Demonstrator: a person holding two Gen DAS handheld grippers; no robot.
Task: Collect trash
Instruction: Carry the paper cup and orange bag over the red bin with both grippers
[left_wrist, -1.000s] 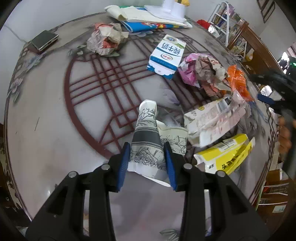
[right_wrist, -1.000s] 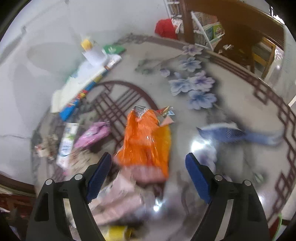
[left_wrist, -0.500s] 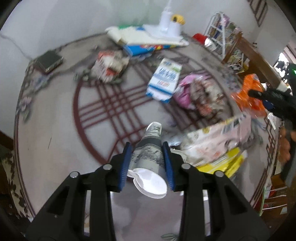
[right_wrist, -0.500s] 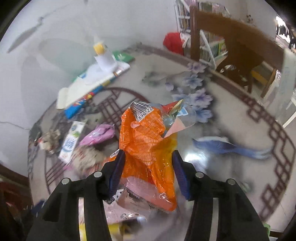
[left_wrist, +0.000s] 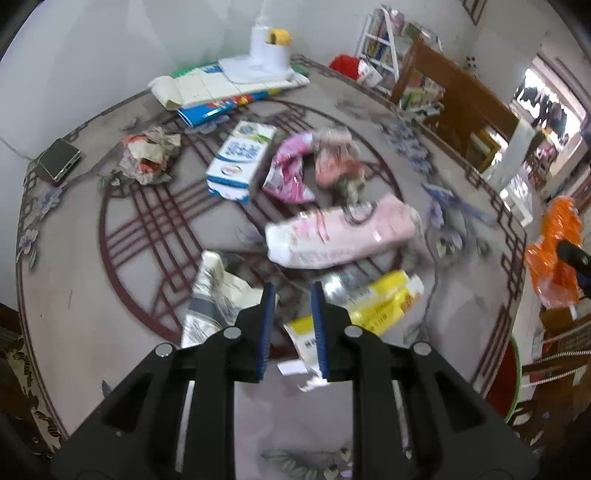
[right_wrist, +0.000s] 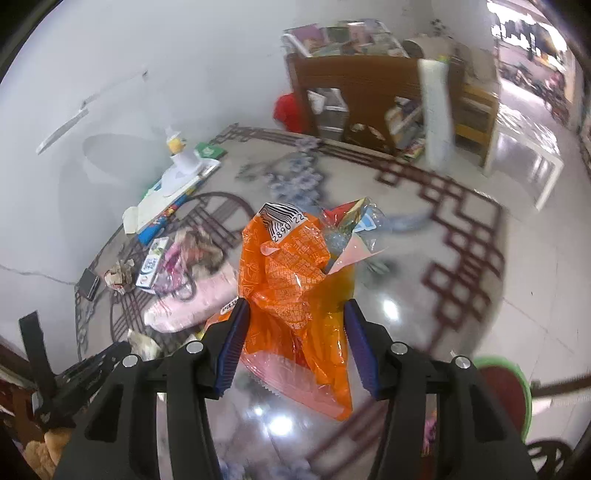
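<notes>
right gripper: clamped on orange wrapper | wrapper: crinkled, glossy, barcode at top, lifted off table | left gripper: closed, empty

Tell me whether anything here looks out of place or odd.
The left gripper is shut on nothing, while a crushed paper cup lies on the table just beside it. A pink wrapper and a milk carton lie scattered with other litter. The right gripper grips a crumpled orange bag.

Crumpled orange wrapper hangs lifted above the table; flattened floral paper cups lie there.
</notes>
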